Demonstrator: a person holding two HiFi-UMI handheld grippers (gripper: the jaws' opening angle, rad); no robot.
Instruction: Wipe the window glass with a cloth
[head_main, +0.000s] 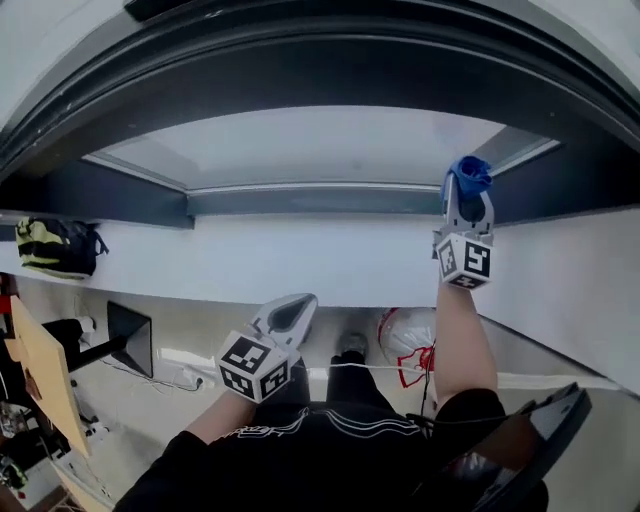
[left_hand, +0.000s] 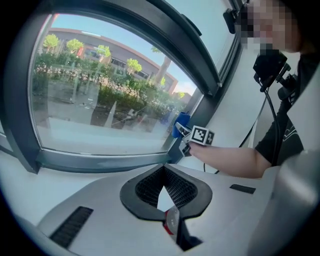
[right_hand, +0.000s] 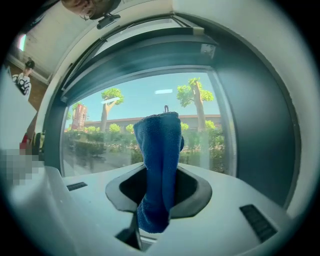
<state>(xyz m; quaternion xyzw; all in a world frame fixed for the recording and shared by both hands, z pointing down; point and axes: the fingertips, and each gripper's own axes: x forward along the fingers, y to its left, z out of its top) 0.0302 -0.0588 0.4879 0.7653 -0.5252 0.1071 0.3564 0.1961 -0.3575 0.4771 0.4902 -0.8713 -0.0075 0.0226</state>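
The window glass (head_main: 310, 145) sits in a dark frame (head_main: 310, 200) ahead of me. My right gripper (head_main: 466, 205) is raised at the pane's lower right corner and is shut on a blue cloth (head_main: 468, 172). In the right gripper view the cloth (right_hand: 159, 150) stands up from between the jaws of the right gripper (right_hand: 160, 172), in front of the glass (right_hand: 100, 140); contact with the pane cannot be told. My left gripper (head_main: 290, 315) hangs lower, below the sill, shut and holding nothing. The left gripper view shows its jaws (left_hand: 164, 172) together, the glass (left_hand: 100, 100) and the cloth (left_hand: 181, 122) beyond.
A white sill and wall (head_main: 250, 265) run below the frame. A black and yellow backpack (head_main: 55, 245) rests at the left. On the floor are a white plastic bag (head_main: 405, 335), a black panel (head_main: 130, 335) and a wooden board (head_main: 45, 370). A dark chair edge (head_main: 545, 430) is at lower right.
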